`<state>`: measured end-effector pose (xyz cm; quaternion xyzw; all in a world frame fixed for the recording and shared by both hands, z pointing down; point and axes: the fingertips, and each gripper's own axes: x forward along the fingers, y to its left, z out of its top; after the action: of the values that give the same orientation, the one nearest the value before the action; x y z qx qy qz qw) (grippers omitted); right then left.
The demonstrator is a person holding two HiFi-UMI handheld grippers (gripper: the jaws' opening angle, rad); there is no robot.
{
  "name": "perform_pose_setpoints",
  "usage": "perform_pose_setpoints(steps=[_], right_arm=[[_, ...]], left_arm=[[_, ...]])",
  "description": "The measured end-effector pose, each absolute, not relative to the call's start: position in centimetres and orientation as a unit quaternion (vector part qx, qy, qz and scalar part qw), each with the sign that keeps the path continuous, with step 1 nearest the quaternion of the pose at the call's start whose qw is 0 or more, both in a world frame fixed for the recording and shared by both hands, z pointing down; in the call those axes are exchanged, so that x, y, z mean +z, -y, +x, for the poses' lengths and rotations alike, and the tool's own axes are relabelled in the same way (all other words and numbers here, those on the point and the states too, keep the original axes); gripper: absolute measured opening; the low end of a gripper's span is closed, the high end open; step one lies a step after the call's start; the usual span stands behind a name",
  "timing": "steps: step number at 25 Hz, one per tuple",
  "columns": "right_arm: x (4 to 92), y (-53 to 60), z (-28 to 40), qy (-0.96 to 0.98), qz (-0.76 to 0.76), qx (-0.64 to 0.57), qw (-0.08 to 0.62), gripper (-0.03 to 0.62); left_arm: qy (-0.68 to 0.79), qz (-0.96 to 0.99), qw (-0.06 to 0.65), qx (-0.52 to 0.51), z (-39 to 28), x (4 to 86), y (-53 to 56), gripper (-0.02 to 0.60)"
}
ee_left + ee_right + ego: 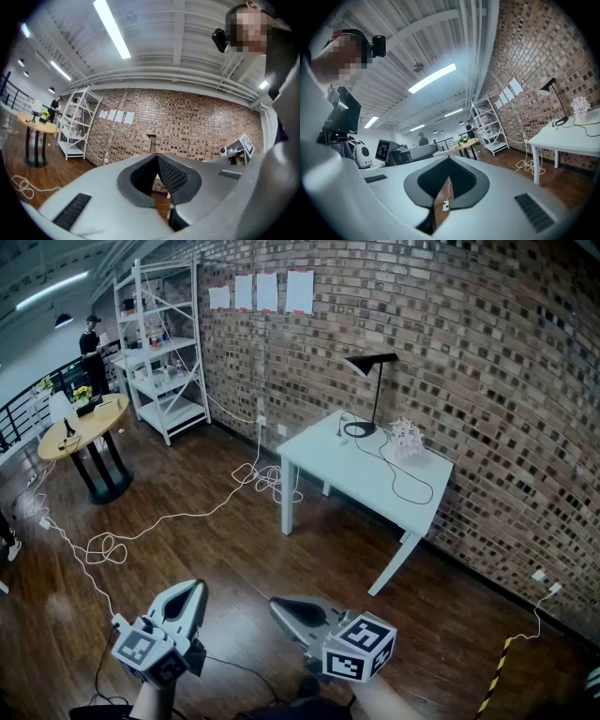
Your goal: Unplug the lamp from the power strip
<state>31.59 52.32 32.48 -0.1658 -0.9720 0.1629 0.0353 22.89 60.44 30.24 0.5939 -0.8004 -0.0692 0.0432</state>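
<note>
Left gripper [195, 589], right gripper [279, 606]: both pressed together, nothing pinched, low over dark wood floor, well apart from work. Black thin-stemmed desk lamp [378, 395] stands on pale rectangular table [342, 470] against brick wall. Thin black cord [393, 486] loops over tabletop. Power strip not identified. Judgement: lamp light, top-heavy, liable to tip if cord tugged; cord limp; take hold at rigid plug body, not cord. White paper sheets [267, 292] on wall: print illegible. No brand seen.

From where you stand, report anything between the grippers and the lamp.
Nothing upright blocks the way: open floor, with a white cord coiled by the table leg. The lamp stands at the table's far edge.
</note>
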Motion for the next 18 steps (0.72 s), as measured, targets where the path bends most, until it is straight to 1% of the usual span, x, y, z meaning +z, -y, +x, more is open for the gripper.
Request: perform_pose_setpoints(steps=[3, 6, 18], right_arm=[[32.9, -50.1, 31.4, 0.973, -0.173, 0.144, 0.043, -0.008], [33.1, -48.0, 31.3, 0.972, -0.185, 0.132, 0.051, -0.008], [34.1, -40.6, 31.4, 0.959, -0.212, 0.182, 0.043, -0.009]], left_arm=[[0.802, 0.594, 0.045, -0.039, 23.2, 30.6, -57.4, -0.002], [0.796, 0.601, 0.063, -0.038, 23.4, 31.1, -54.5, -0.002], [0.776, 0.623, 0.099, 0.023, 25.9, 32.8, -45.0, -0.002]])
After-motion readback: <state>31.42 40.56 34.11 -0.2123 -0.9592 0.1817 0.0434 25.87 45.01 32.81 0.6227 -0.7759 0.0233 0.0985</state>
